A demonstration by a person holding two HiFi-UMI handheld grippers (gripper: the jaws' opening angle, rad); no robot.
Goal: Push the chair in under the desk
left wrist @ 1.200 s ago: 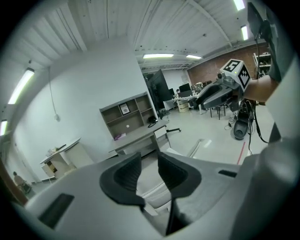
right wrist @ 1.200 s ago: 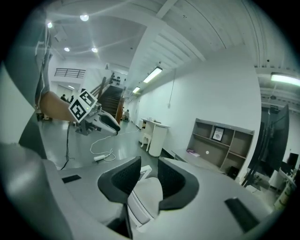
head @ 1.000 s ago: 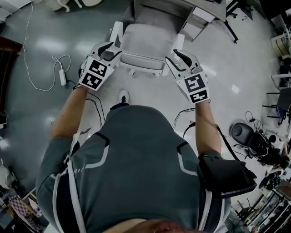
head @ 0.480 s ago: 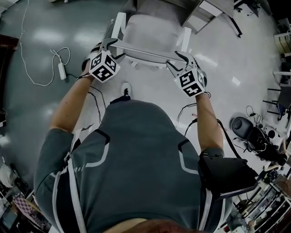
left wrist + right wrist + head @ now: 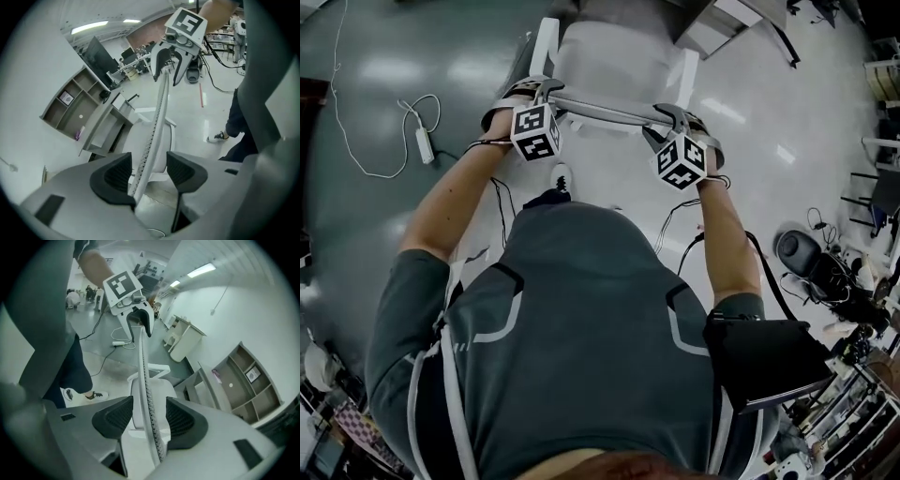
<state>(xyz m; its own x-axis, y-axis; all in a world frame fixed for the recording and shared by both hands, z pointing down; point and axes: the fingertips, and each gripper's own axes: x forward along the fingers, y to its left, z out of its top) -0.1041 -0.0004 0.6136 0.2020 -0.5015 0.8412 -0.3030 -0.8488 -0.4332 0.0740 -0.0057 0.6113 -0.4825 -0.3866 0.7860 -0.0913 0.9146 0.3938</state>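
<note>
Both tongs have shifted from the backrest's sides onto its top edge (image 5: 600, 105). Your left tongs (image 5: 147, 171) are closing around it, pads not yet pressing; your right tongs (image 5: 145, 416) stand spread astride it. Beyond, the chair (image 5: 614, 61) has slid nearer the counter (image 5: 712, 26), so keep pushing.

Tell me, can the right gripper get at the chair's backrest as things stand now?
Probably yes. The right gripper straddles the top edge of the backrest. Its jaws are open, with a gap on each side, and nothing else stands between them, so closing should be enough to grip it.
</note>
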